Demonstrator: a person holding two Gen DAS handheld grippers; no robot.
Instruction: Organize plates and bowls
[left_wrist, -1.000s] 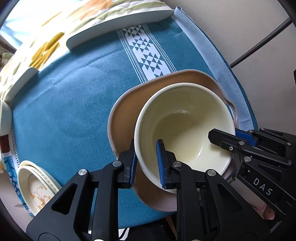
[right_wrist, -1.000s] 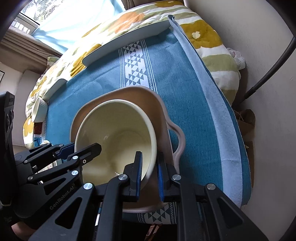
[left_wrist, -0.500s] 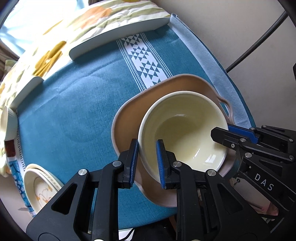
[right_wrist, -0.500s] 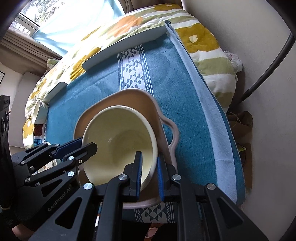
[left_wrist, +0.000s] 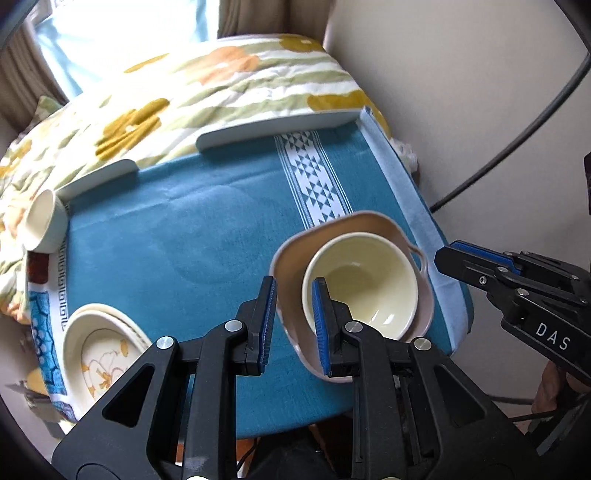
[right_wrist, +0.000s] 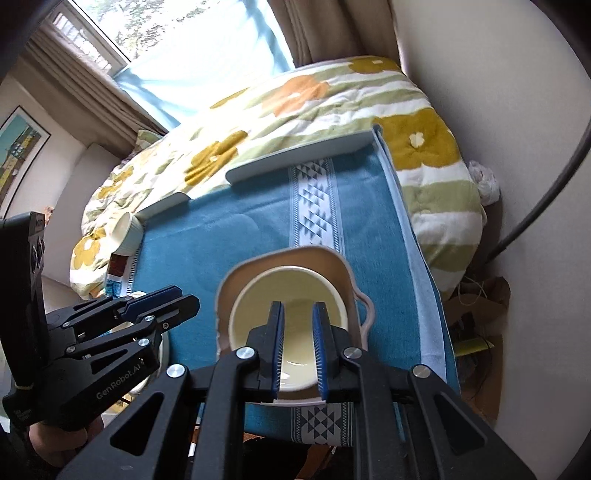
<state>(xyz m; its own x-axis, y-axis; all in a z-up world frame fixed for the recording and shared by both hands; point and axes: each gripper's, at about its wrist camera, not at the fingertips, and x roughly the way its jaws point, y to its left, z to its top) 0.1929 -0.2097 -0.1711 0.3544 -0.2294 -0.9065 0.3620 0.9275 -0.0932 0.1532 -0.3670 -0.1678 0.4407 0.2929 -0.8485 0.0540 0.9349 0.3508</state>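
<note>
A cream bowl (left_wrist: 364, 284) sits inside a pinkish-brown handled dish (left_wrist: 291, 325) at the near right of the blue-cloth table (left_wrist: 166, 240). It also shows in the right wrist view (right_wrist: 291, 295), in the dish (right_wrist: 343, 273). My left gripper (left_wrist: 291, 325) is open, raised above the dish's left rim, holding nothing. My right gripper (right_wrist: 298, 350) is open above the bowl, empty; it shows in the left wrist view (left_wrist: 476, 258). A stack of cream flowered plates (left_wrist: 99, 350) lies near left. A small cream bowl (left_wrist: 40, 218) stands far left.
Two pale flat boards (left_wrist: 277, 127) line the table's far edge against a flowered quilt (left_wrist: 207, 81). A wall and a black cable (left_wrist: 517, 129) are on the right. The table's right edge is close to the dish.
Both grippers let go of the cream bowl's rim and pulled up and back. The bowl now rests in the dish.
</note>
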